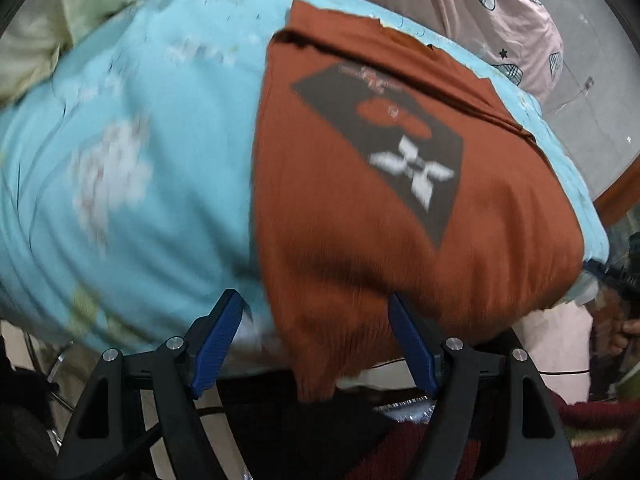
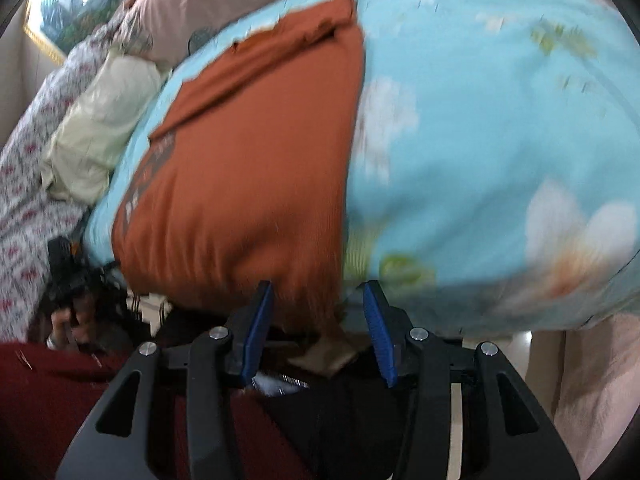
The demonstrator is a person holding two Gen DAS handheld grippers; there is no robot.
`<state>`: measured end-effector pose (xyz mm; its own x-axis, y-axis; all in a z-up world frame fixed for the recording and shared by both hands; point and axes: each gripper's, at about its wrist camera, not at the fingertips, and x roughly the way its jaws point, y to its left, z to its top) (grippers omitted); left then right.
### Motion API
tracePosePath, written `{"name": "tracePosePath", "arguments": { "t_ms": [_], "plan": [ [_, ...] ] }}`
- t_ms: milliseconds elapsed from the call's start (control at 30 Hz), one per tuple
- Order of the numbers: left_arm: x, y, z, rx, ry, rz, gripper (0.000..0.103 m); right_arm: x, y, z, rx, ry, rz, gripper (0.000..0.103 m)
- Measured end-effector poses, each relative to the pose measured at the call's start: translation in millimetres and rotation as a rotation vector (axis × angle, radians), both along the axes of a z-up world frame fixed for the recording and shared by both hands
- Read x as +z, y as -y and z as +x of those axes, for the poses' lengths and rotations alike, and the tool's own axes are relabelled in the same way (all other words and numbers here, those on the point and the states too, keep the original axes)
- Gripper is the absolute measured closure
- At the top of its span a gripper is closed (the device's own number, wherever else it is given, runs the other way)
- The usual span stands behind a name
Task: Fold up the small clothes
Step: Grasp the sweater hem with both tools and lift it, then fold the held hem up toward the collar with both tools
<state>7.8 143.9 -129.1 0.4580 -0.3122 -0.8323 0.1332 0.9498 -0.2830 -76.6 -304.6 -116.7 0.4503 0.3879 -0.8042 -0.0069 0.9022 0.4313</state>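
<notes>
A rust-orange shirt [image 1: 360, 200] with a dark printed square lies on a light-blue flowered blanket [image 1: 140, 140], its near edge hanging over the front. My left gripper [image 1: 316, 308] is open; the shirt's near left corner hangs between its blue pads. In the right wrist view the same shirt [image 2: 248, 160] lies left of centre on the blanket [image 2: 480, 140]. My right gripper [image 2: 318, 296] is open, with the shirt's near right corner between its pads, not clamped.
A pale green pillow [image 2: 100, 132] and a pink patterned quilt [image 1: 460, 0] lie at the back. A white-red flowered cloth [image 2: 28, 184] lies left. Dark red fabric [image 2: 48, 400] lies below the blanket edge. The other hand-held gripper shows at each view's edge [image 1: 616, 280].
</notes>
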Motion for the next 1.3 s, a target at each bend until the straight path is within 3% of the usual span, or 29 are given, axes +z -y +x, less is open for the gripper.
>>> {"name": "tracePosePath", "arguments": {
  "t_ms": [100,300,367,433,567,633,667,700,833,1033,1300],
  "plan": [
    [-6,-2,-7,-0.006,-0.003,-0.02,0.028,-18,-7,5,0.04,-0.017,0.021,0.055],
    [-20,1,-6,-0.108,-0.051,-0.05,0.028,-29,-19,8,0.109,0.05,0.066,0.055],
    [-26,3,-6,-0.141,-0.072,-0.055,0.029,-30,-22,8,0.12,0.057,0.057,0.06],
    [-30,3,-6,-0.166,-0.078,-0.043,0.034,-30,-23,7,0.131,0.057,0.065,0.077],
    [-33,2,-4,-0.171,-0.085,-0.028,0.055,-22,-27,6,0.166,0.062,0.103,0.091],
    [-33,2,-3,-0.179,-0.091,-0.027,0.074,-15,-31,5,0.183,0.07,0.133,0.093],
    [-34,2,-4,-0.187,-0.096,-0.037,0.092,-10,-32,4,0.192,0.079,0.149,0.093],
    [-33,4,-4,-0.2,-0.099,-0.056,0.097,-4,-33,3,0.199,0.092,0.165,0.093],
    [-19,16,-11,-0.233,-0.039,-0.051,0.097,18,-32,0,0.211,0.142,0.222,0.094],
    [20,20,-17,-0.219,0.053,-0.13,0.098,54,-25,8,0.19,0.26,0.318,0.094],
    [83,-9,-6,-0.139,0.215,-0.257,0.098,94,-8,27,0.107,0.394,0.347,0.094]
  ]
}}
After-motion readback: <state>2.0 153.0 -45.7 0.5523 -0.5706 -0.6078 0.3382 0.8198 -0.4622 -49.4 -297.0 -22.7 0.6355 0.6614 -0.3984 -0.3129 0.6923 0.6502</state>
